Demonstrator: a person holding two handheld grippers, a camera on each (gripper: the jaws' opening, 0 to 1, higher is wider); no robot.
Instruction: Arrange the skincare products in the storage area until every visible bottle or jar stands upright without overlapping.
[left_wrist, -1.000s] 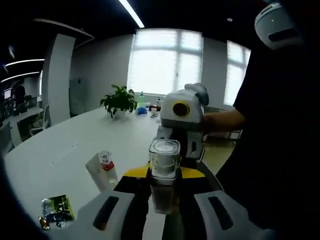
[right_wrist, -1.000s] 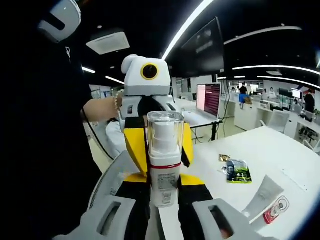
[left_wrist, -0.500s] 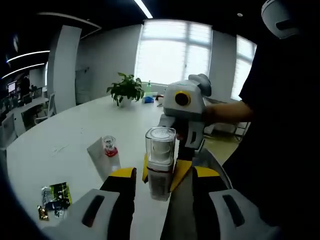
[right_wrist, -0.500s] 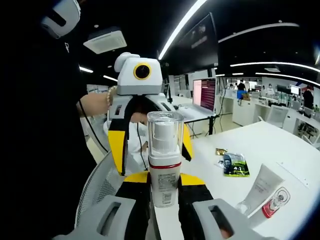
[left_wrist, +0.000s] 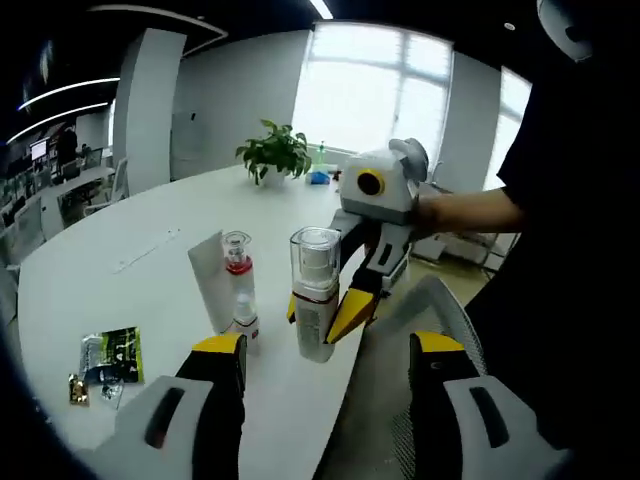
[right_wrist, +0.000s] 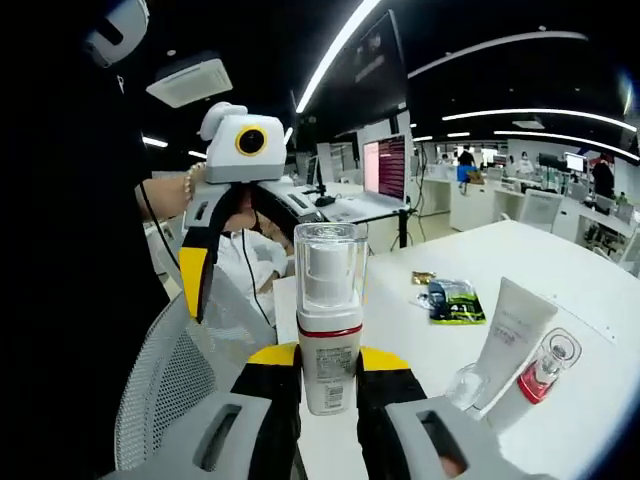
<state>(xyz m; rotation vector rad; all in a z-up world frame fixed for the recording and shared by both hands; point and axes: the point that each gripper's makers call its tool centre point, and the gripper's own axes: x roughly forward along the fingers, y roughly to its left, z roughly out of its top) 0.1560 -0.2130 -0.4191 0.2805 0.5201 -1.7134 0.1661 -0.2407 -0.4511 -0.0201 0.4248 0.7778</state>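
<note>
Left gripper view: the left gripper (left_wrist: 328, 400) is seen at the bottom of the frame with its jaws spread wide and nothing held between them. Just above them, at frame centre, the spray bottle (left_wrist: 313, 293) is held upright by the right gripper (left_wrist: 350, 305), which enters from the right and is pinched on the bottle's lower body. Left of it, the white tube (left_wrist: 214, 283) and the small red-collared bottle (left_wrist: 238, 287) are seen standing close together on the white table (left_wrist: 110, 290); whether they touch cannot be told. A green sachet (left_wrist: 112, 356) lies flat at lower left. The step in hand is judged to be setting the spray bottle down. It would be done well if the bottle were lowered straight onto bare table beside the tube, kept vertical, and released only once its base is fully seated, with a gap left to its neighbours.

Right gripper view: the spray bottle (right_wrist: 329, 318) fills frame centre, its long axis running straight up the frame, clear cap at the top and base hidden between the jaws, which are pressed onto its lower body. The right gripper (right_wrist: 328, 420) rises from the bottom edge. The left gripper (right_wrist: 222, 215) appears at upper left, jaws apart and empty. At lower right the white tube (right_wrist: 512, 335) stands cap down, tilted slightly, with the small red-collared bottle (right_wrist: 540, 372) just in front of it.
</note>
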